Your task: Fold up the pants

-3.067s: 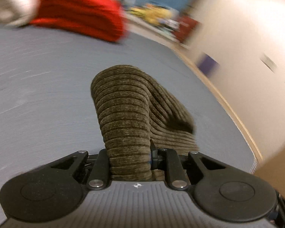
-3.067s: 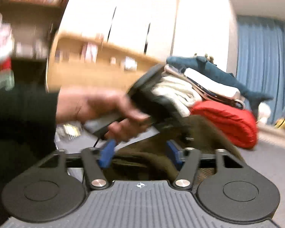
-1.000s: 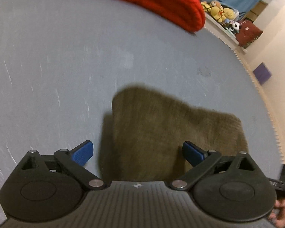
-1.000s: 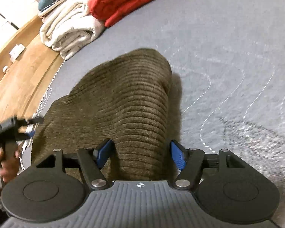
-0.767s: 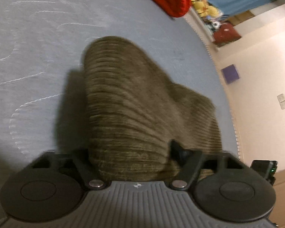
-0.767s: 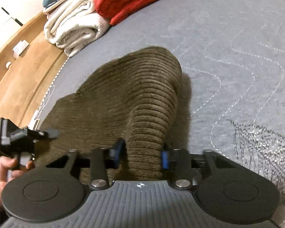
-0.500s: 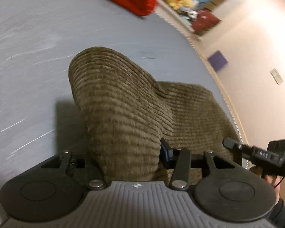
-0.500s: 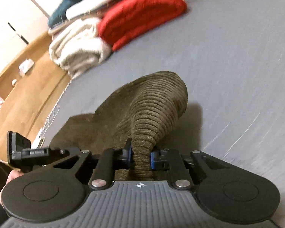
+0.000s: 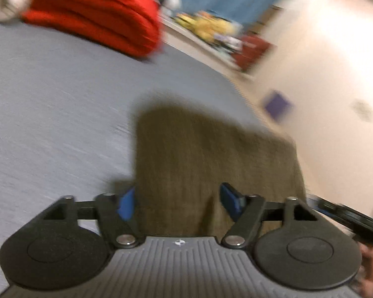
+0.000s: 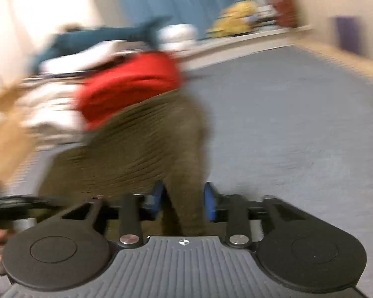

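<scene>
Pants: the brown corduroy pants [image 9: 211,154] lie bunched on the grey bed [image 9: 49,104], well in front of the red folded blanket [image 9: 94,17], which serves as landmark.
Left tool: the left tool [image 9: 177,202] has its blue pads spread wide, the cloth passing between them without being pinched.
Right tool: the right tool [image 10: 184,202] stands narrower, its blue pads close on either side of a raised ridge of the pants [image 10: 141,154]; blur hides whether they press it, so its grip cannot be told.
Surroundings: a white folded stack [image 10: 49,114] sits just beside the red blanket; toys and a blue curtain lie beyond it, blurred.
Step in hand: likely letting go after one fold, with the cloth set down short of the red blanket.
Progress: the bundle looks compact, yet one end humps up rather than lying flat.
Next move: probably to free both tools, then press the hump flat or take a fresh edge for a further fold.
</scene>
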The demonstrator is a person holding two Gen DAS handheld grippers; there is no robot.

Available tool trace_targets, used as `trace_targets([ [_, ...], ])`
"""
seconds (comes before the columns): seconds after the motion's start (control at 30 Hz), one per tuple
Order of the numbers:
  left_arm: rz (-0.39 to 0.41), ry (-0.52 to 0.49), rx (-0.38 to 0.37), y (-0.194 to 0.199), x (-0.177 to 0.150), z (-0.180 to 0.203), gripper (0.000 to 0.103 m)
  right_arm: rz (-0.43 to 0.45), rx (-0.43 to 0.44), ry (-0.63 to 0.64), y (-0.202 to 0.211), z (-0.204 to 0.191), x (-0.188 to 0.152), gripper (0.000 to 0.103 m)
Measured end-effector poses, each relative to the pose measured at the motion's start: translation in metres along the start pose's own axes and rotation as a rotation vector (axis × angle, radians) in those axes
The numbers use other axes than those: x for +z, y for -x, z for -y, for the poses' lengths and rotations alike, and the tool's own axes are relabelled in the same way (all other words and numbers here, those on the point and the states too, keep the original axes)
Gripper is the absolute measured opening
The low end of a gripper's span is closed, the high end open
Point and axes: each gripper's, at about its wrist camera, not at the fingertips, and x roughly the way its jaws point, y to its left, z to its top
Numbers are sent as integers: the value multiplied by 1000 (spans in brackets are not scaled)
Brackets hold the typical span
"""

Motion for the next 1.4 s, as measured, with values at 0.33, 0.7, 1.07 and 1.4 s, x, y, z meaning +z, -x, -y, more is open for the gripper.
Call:
trace_targets([
  [0.33, -124, -540, -40, 28, -76, 45, 53, -87, 50, 202, -12, -6, -46, 44],
  [0.7, 11, -524, 199, 100, -88, 75, 90, -103, -55, 289, 7, -38, -47, 65],
  [1.07, 178, -356, 193, 170, -134, 153, 103, 138, -124, 141, 86, -67, -41, 102],
  [1.4, -13, -245, 337, 107, -180, 152, 103, -17, -191, 82, 42, -40, -87, 102],
])
